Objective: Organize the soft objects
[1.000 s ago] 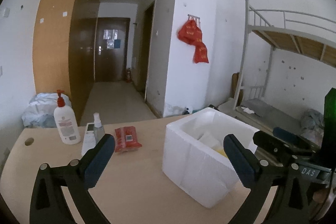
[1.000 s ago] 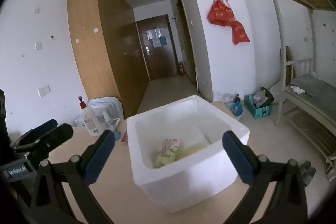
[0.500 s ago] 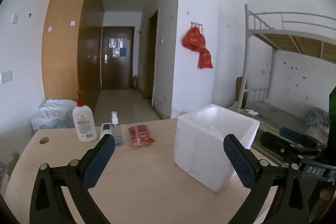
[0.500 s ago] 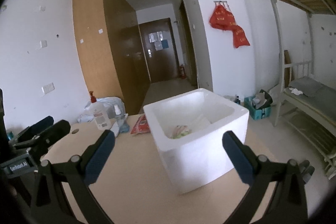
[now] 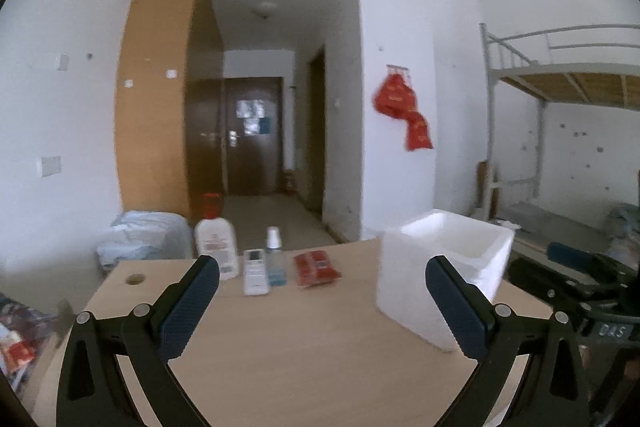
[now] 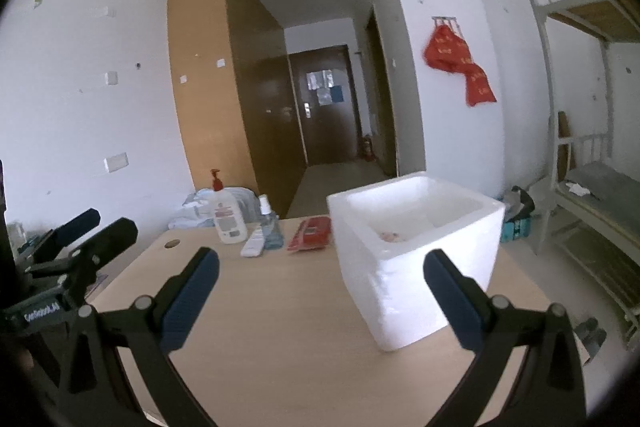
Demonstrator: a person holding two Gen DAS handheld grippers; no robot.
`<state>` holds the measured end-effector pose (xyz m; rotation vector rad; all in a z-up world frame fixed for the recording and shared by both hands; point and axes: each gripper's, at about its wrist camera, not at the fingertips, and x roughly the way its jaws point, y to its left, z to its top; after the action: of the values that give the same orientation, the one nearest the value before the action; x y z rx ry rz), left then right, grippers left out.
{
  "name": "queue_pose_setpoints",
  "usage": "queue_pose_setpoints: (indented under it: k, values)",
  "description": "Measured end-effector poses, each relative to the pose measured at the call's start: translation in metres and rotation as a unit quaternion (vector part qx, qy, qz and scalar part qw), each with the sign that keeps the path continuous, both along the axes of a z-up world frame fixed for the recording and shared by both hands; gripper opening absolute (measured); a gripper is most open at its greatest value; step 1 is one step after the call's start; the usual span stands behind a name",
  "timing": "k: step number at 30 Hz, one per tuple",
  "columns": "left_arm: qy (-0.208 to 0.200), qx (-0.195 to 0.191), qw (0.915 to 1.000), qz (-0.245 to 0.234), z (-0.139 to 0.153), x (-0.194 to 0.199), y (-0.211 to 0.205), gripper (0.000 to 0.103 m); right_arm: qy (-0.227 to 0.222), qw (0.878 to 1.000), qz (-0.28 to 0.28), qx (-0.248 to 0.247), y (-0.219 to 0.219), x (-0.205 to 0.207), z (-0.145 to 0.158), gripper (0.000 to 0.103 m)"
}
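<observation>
Light wood table [image 5: 304,339], round cable hole [image 5: 135,279] near far left corner. Along far edge, left to right: white pump bottle [image 6: 228,217], white remote [image 5: 255,271], small clear spray bottle [image 5: 275,262] just beside remote, flat red packet [image 5: 316,269]. White foam box [image 6: 416,255] stands on right side, open top.

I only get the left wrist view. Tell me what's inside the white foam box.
Observer: The right wrist view looks over the rim of the foam box. A small pinkish item lies at the bottom, too blurred to identify.
Operator: Report the floor past the box.
Observer: A blue bin with dark contents stands on the floor there.
</observation>
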<state>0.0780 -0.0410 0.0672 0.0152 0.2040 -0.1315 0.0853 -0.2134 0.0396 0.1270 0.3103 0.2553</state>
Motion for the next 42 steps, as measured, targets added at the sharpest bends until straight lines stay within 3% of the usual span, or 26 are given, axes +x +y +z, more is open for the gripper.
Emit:
queue_pose_setpoints:
  k: [14, 20, 32, 38, 42]
  values:
    - [-0.016, 0.001, 0.9948, 0.101, -0.013, -0.036, 0.067, 0.103, -0.007, 0.996, 0.089, -0.016, 0.074, -0.002, -0.009, 0.103]
    - [-0.019, -0.003, 0.9922, 0.123, -0.031, -0.042, 0.086, 0.103, -0.012, 0.996, 0.093, -0.007, 0.087, -0.008, -0.019, 0.103]
    - [-0.017, -0.018, 0.9943, 0.104, -0.083, -0.068, 0.094, 0.103, -0.025, 0.996, 0.084, -0.007, 0.095, -0.038, -0.054, 0.103]
    - [0.001, -0.029, 0.9952, 0.094, -0.097, -0.080, 0.094, 0.103, -0.015, 0.997, 0.077, 0.004, 0.094, -0.054, -0.067, 0.103]
    - [0.002, -0.026, 0.9957, 0.089, -0.097, -0.092, 0.093, 0.103, -0.035, 0.997, 0.074, -0.005, 0.100, -0.072, -0.062, 0.103]
